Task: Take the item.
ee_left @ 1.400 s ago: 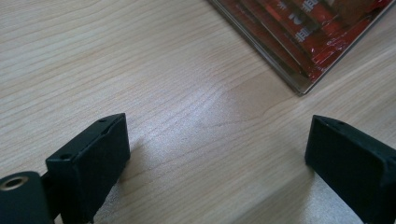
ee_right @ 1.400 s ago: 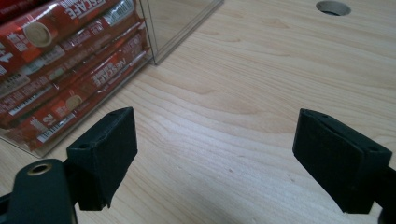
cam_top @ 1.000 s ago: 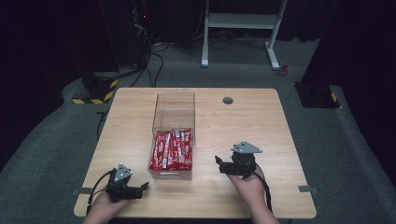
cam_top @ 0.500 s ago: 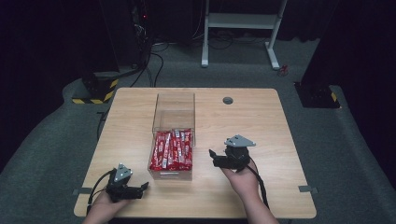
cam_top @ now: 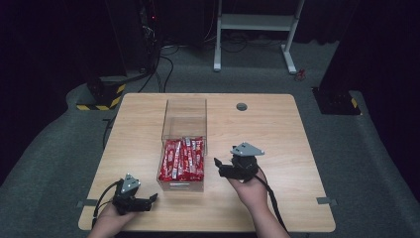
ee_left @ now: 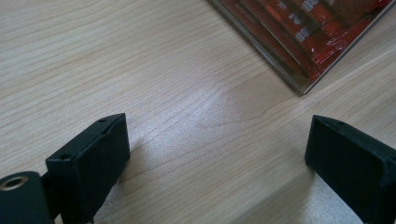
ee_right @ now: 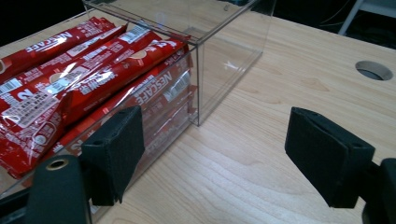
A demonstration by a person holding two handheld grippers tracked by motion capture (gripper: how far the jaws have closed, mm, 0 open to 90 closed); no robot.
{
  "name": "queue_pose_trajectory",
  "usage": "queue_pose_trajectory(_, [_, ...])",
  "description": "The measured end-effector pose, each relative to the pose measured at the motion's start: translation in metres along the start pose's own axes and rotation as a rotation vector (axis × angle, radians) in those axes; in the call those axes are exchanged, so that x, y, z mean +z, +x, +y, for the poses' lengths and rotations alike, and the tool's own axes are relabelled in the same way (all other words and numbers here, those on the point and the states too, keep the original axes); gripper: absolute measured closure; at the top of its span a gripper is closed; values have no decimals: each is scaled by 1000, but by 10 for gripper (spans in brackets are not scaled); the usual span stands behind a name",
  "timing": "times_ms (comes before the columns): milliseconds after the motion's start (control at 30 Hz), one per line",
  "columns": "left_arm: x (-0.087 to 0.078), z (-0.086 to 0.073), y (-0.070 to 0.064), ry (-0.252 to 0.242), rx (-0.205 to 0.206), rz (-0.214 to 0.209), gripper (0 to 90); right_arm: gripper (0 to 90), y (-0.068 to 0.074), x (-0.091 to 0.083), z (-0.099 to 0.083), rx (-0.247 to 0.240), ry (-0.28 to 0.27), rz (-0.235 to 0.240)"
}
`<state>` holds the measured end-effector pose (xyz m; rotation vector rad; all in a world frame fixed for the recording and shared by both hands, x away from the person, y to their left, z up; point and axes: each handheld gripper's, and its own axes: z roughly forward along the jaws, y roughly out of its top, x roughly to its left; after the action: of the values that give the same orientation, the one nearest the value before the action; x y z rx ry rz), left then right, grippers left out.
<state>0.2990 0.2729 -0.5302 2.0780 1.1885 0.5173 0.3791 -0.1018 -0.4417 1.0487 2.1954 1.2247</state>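
Observation:
A clear plastic box (cam_top: 184, 115) stands on the wooden table (cam_top: 277, 129), its near half packed with red Nescafe sachets (cam_top: 182, 158). My right gripper (cam_top: 218, 167) is open just right of the box, jaws wide apart and empty. In the right gripper view the sachets (ee_right: 70, 74) lie behind the clear box wall (ee_right: 219, 60), close to the left jaw. My left gripper (cam_top: 151, 200) rests low on the table near the front left edge, open and empty. The left gripper view catches the box corner with sachets (ee_left: 299, 32) at the top right.
A round cable hole (cam_top: 241, 106) sits at the table's back right and appears as the hole (ee_right: 372, 70) in the right gripper view. Cables trail from both grippers toward the front edge. A white frame (cam_top: 255, 22) and dark equipment stand on the floor beyond the table.
My right gripper has moved left and slightly forward, closer to the box's right wall. The left gripper has stayed where it was.

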Motion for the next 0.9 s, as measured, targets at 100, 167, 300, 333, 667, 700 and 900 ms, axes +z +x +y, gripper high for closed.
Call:
queue_pose_trajectory(100, [0, 0, 0, 0, 0, 0, 69, 204, 2, 1, 1, -2, 1, 11])
queue_pose_trajectory(167, [0, 0, 0, 0, 0, 0, 69, 208, 5, 1, 2, -5, 1, 14])
queue_pose_trajectory(300, [0, 0, 0, 0, 0, 0, 69, 220, 11, -1, 6, -20, -8, 28])
queue_pose_trajectory(333, [0, 0, 0, -1, -1, 0, 69, 223, 12, -2, 7, -19, -9, 31])
queue_pose_trajectory(667, [0, 0, 0, -2, -5, -2, 69, 242, 27, -1, 15, -33, -19, 68])
queue_pose_trajectory(700, [0, 0, 0, -1, -5, -2, 69, 244, 29, -1, 16, -30, -18, 75])
queue_pose_trajectory(900, [0, 0, 0, -2, -5, -3, 69, 257, 36, 1, 18, -34, -20, 98])
